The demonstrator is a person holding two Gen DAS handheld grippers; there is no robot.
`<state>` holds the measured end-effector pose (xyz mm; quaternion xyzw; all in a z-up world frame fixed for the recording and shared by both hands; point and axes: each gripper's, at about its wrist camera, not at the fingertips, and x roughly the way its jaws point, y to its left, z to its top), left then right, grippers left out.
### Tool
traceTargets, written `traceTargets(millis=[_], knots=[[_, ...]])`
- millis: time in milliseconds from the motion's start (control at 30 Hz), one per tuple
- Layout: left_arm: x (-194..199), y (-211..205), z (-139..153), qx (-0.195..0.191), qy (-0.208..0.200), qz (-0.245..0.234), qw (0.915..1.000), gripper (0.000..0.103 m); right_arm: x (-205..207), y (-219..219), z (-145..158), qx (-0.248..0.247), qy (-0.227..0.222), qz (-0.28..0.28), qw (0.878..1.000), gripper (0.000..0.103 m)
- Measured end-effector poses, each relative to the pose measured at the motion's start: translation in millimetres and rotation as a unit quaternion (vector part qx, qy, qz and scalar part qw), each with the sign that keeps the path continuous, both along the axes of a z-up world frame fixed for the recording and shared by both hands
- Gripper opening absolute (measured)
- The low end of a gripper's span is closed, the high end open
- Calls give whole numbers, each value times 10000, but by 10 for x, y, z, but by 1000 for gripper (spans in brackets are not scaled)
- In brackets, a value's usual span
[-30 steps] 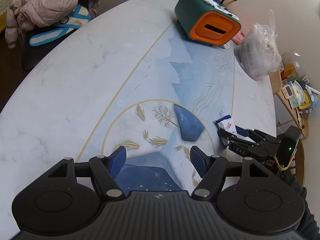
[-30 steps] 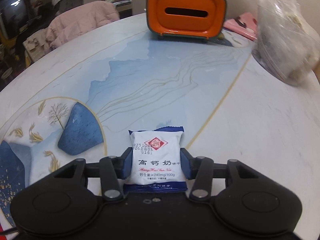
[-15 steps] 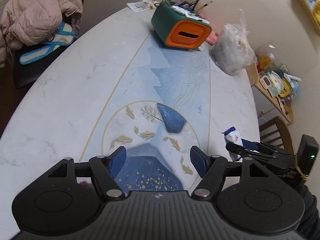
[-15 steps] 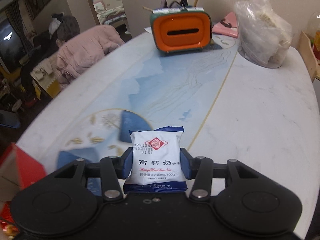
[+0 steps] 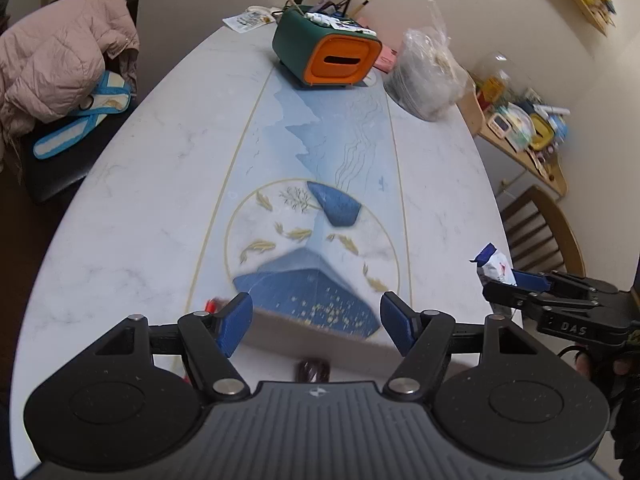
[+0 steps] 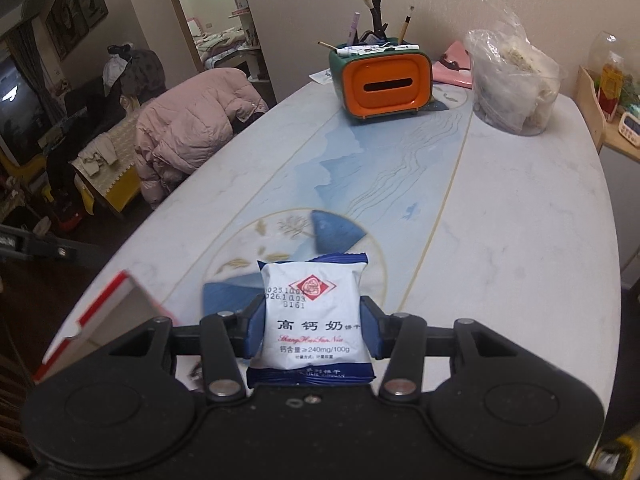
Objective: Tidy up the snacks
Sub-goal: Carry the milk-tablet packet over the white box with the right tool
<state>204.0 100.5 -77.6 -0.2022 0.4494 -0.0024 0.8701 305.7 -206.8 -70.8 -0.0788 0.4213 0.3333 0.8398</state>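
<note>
My right gripper [image 6: 312, 330] is shut on a white snack packet with blue ends and Chinese print [image 6: 312, 312], held upright above the near part of the table. The packet also shows in the left wrist view [image 5: 494, 264], gripped by the right gripper [image 5: 516, 284] at the right. My left gripper [image 5: 316, 320] is open and empty over the table's near end. A red-edged box [image 6: 108, 312] lies at the near left; its flap edge shows below the left gripper [image 5: 320, 340].
An orange and green desk organizer [image 5: 332, 56] with brushes and a clear plastic bag [image 5: 428, 76] stand at the far end of the marble table [image 5: 140, 208]. A pink jacket [image 5: 56, 56] lies on a chair at the left. A wooden chair [image 5: 540, 228] stands at the right.
Both grippers have pulled back and risen from the table. The right gripper keeps the packet. The red-edged box has come into view at the near end.
</note>
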Motion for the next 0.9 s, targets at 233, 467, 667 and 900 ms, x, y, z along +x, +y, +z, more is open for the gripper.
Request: traceTargets(millis=[233,467,667,900], knots=[[-325,83,-13,221,1,-147,9996,70,-458,46,12,81,209,-163,9996,48],[-676,71,-103,409,58,-308,9987,70,-860,254,-16,20,397,-38,9992,48],[-938,145,-211,388,151,-352,9985,70,-1060,548,-208,-266,618,233,9975,48],[-1119,287,-300,315,206,-222,9990,70,-1140,760,-405,-490,839,311,9948,48]])
